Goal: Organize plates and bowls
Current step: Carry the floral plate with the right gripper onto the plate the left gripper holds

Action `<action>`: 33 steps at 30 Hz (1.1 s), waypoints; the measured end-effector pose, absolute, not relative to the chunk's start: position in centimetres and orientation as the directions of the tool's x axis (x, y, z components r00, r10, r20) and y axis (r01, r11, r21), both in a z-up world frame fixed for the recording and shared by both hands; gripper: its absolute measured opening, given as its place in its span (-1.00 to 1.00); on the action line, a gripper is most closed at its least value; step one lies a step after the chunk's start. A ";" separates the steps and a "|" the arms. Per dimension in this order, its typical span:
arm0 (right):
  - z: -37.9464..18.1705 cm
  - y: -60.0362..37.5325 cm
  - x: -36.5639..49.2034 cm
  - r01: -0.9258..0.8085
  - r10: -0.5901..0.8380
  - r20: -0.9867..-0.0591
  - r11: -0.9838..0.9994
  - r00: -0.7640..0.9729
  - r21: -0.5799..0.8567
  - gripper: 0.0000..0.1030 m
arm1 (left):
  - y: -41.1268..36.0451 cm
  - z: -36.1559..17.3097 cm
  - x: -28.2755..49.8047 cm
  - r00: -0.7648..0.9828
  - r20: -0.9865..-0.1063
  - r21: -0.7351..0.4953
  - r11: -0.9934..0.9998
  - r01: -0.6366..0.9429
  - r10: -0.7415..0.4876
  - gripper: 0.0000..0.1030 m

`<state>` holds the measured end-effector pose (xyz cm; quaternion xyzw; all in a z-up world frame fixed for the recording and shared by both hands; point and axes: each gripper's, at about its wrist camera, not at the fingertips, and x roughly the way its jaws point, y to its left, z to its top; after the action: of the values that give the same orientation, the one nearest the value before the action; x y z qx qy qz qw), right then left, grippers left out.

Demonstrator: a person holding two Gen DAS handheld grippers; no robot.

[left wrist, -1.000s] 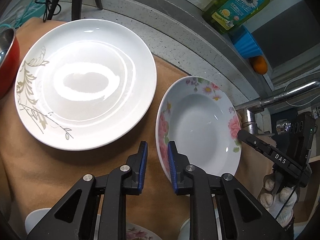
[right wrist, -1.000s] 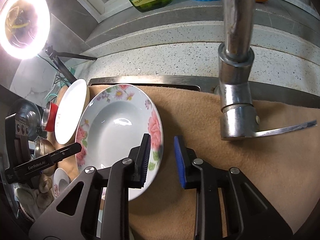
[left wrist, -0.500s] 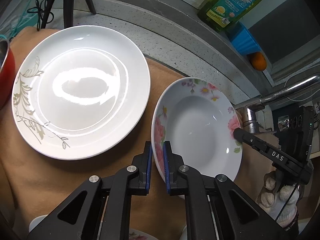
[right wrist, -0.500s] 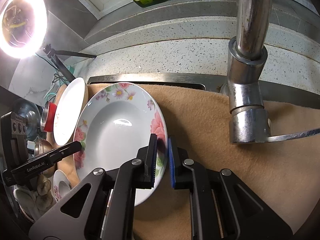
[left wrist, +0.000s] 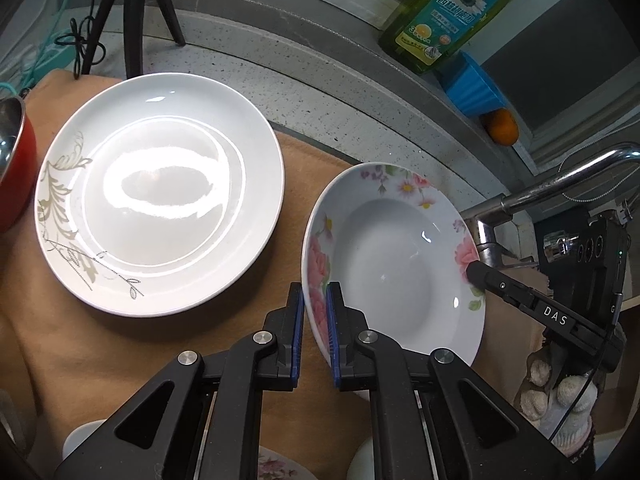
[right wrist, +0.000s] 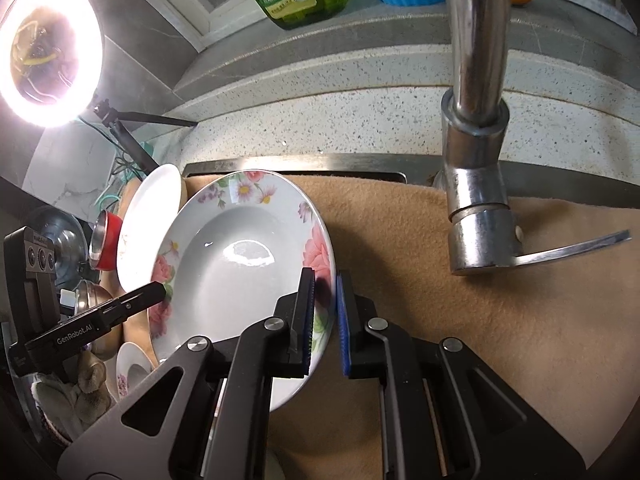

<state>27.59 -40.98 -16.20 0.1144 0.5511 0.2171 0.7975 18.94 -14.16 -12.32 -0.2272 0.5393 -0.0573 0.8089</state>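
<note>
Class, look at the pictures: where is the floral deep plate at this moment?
The floral deep plate is clamped at opposite rims by the left gripper and right gripper, over the tan cloth, between the white plate and the faucet.

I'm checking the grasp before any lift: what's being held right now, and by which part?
The floral plate, by its rim: left gripper clamps one edge, right gripper the opposite edge.

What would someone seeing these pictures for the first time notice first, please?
Most striking is the floral deep plate, gripped on opposite rims by the left claw and the right claw, above the tan cloth. Beside it on the left lies a large white plate with a leaf pattern. A glaring ring light shines at the upper left of the right wrist view, and a steel tap rises at the right.
</note>
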 end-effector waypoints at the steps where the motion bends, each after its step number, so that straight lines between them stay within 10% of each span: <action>1: -15.9 -41.0 27.5 -0.219 0.474 -0.827 0.879 0.302 0.424 -0.80 | -14.0 -12.0 18.8 0.417 -0.843 -0.433 0.889 -0.150 -0.340 -0.82; 33: -8.1 -33.7 12.3 -0.310 0.549 -0.761 0.832 0.345 0.460 -0.80 | -5.3 -6.6 5.7 0.463 -0.808 -0.449 0.890 -0.081 -0.365 -0.81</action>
<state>12.28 -33.65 -8.12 0.1180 0.5072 0.2647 0.8116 5.71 -5.31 -6.61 -0.2181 0.5112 -0.0862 0.8269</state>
